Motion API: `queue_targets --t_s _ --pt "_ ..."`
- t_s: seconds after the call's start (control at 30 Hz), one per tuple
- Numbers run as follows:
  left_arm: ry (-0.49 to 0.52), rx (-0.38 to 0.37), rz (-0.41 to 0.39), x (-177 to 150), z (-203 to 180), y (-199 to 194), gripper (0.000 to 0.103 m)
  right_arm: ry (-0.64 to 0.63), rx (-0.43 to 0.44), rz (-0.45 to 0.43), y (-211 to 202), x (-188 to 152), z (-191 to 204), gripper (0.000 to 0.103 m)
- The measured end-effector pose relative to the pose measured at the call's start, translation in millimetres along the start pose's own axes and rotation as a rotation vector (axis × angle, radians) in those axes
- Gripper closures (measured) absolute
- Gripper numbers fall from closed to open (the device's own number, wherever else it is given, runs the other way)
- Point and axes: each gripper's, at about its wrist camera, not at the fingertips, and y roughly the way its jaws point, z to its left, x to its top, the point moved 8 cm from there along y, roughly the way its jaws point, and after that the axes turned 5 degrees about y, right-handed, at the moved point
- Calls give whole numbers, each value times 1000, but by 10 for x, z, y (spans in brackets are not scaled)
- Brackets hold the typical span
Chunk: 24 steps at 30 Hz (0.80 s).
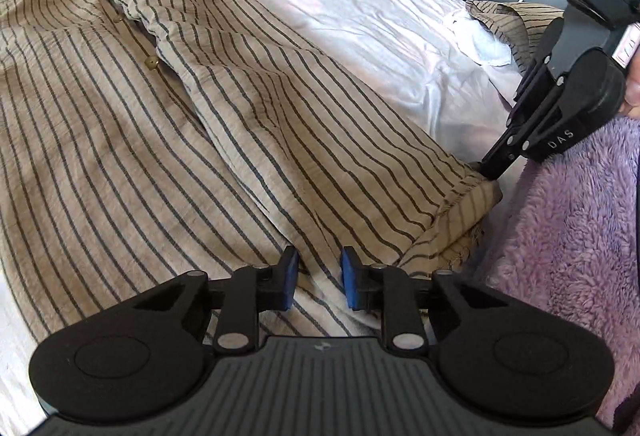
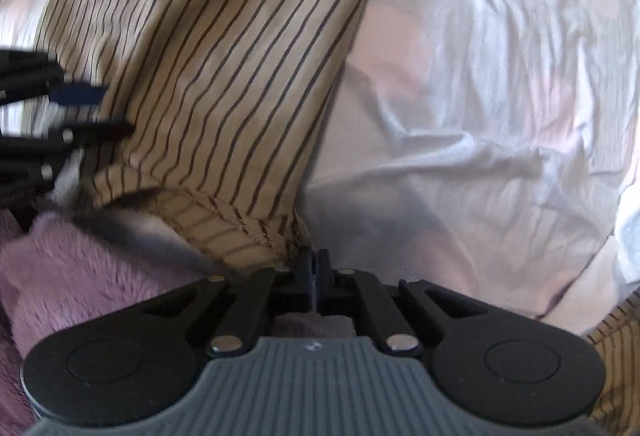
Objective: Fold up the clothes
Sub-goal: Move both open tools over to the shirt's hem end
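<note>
A striped button shirt (image 1: 132, 108) is spread on the white bedsheet (image 1: 360, 16). Its hem corner is pinched by the closed right gripper (image 2: 316, 268); the left gripper (image 1: 318, 276), jaws parted and empty, is held over the hem, beside a purple fleece blanket (image 1: 568, 236).

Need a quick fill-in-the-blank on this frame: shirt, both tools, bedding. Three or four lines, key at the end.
1. The striped shirt lies on a ____ sheet.
2. The right tool is ____ on the shirt's hem corner.
3. The left tool has its blue pads ____, nothing gripped between them.
4. The fluffy blanket near the hem is ____ in colour.

Missing words: white; shut; apart; purple
</note>
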Motion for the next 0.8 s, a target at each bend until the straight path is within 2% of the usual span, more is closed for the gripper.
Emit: queue_targets --t_s 0.07,0.1,0.13,0.2,0.27,0.47,0.6,0.7,0.8 --pt "-14 2 -14 -8 23 -60 82 -29 -49 -1 -37 -13 34 97" --pt "-23 4 -25 -6 40 -110 79 -45 -78 -2 -58 -15 47 94" --pt "-30 9 -46 -8 61 -169 73 -58 -105 -8 -85 -13 59 87" --pt "-48 21 -88 -8 109 -291 61 -50 -125 -73 -224 21 48 76" --pt "-80 47 -144 6 208 -431 57 -34 -136 -153 -388 62 26 76" --pt "-215 191 -245 195 724 -693 57 55 -75 -415 -760 326 -62 75" --pt "-334 293 -276 300 1305 -813 52 146 17 -476 -705 683 -276 63" --pt "-482 277 -295 376 1846 -825 52 224 105 -518 -591 1007 -388 63" --pt "-595 244 -341 480 2246 -723 50 264 151 -565 -457 1405 -433 57"
